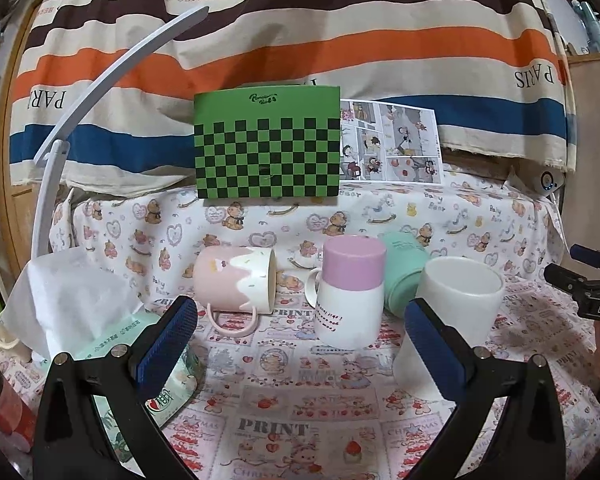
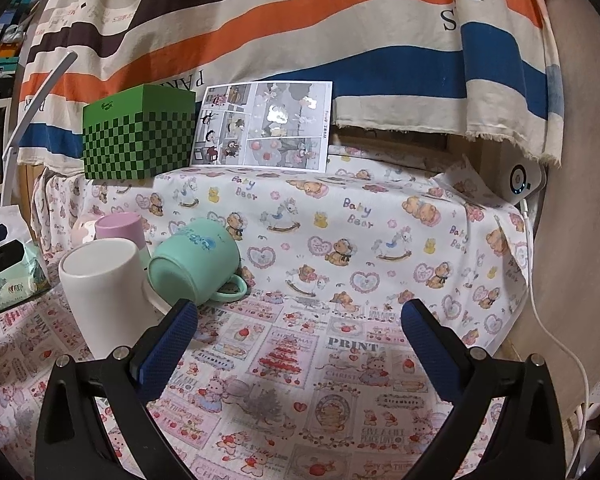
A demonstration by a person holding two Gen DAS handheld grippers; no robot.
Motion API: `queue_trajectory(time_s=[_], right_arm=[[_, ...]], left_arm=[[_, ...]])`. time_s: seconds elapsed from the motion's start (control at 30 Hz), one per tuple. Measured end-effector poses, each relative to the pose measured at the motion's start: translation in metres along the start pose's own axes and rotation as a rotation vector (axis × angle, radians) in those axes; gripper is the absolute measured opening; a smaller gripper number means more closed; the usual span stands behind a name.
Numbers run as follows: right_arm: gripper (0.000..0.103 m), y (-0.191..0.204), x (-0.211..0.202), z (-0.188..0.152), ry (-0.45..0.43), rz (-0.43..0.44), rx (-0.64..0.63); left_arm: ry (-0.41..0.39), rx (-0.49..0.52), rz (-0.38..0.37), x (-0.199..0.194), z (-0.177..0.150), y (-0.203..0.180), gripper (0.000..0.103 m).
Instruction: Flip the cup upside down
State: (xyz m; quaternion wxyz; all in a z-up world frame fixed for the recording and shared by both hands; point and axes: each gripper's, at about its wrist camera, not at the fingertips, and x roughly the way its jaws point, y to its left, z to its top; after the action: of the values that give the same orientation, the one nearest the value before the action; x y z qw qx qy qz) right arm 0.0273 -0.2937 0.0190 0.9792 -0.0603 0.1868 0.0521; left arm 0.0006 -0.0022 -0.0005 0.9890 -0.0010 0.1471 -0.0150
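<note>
Both grippers idle, nothing grasped. Left gripper [image 1: 300, 332]: jaws spread wide, aimed at the cup cluster in the centre of the left wrist view. Right gripper [image 2: 300, 328]: jaws also released, over bare patterned cloth in the lower centre of the right wrist view, cups off to its left.

Four cups on the table [image 2: 340, 380]:
- white cup [image 1: 456, 304], no handle visible, mouth up, lower right of the left view, just behind the left gripper's right-hand jaw. Nearest one, and the likely target since it is mouth up.
- purple-and-white mug [image 1: 350, 292], centre, appears already bottom up: flat purple end on top, lettering reads inverted.
- pink mug [image 1: 236, 280], left of centre, lying on its side, mouth facing right, handle toward the camera.
- green mug [image 2: 198, 264], on its side, behind the white cup, handle to the right. Contact between them unclear.

Which cup the task means isn't stated; that's my guess.

Tissue pack [image 1: 112, 332] at lower left sits close to the left gripper's left-hand jaw, so sweep room is tight there. Green checkered box [image 1: 266, 144] and a comic sheet [image 1: 392, 142] stand at the back, out of the way.

Risk: cups are crowded; rotating one may knock a neighbour.
</note>
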Motion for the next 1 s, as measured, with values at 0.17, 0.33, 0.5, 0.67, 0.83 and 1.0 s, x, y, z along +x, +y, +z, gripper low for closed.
queue_trajectory(time_s=[0.17,0.33,0.5,0.67,0.83,1.0], right_arm=[[0.103,-0.0032,0.0017,-0.0003,0.002,-0.006,0.013],[0.103,-0.0033,0.0018,-0.0007,0.003,-0.003,0.011],[0.103,-0.0038,0.0027,-0.0004,0.003,-0.003,0.012],[0.103,-0.0027,0.0023,-0.0005,0.002,-0.002,0.007],[0.103,-0.0028,0.0021,-0.0006,0.001,-0.003,0.009],[0.103,-0.0021,0.0023,-0.0004,0.002,-0.002,0.003]], left_arm=[[0.000,-0.001,-0.002,0.0000,0.0000,0.0000,0.103],[0.000,-0.002,-0.002,0.0001,0.0000,0.0001,0.103],[-0.001,-0.001,-0.002,0.0009,-0.0002,-0.0003,0.103],[0.001,-0.003,0.000,0.0009,-0.0003,-0.0003,0.103],[0.002,-0.003,0.000,0.0012,-0.0004,-0.0001,0.103],[0.001,-0.003,0.000,0.0011,-0.0004,-0.0002,0.103]])
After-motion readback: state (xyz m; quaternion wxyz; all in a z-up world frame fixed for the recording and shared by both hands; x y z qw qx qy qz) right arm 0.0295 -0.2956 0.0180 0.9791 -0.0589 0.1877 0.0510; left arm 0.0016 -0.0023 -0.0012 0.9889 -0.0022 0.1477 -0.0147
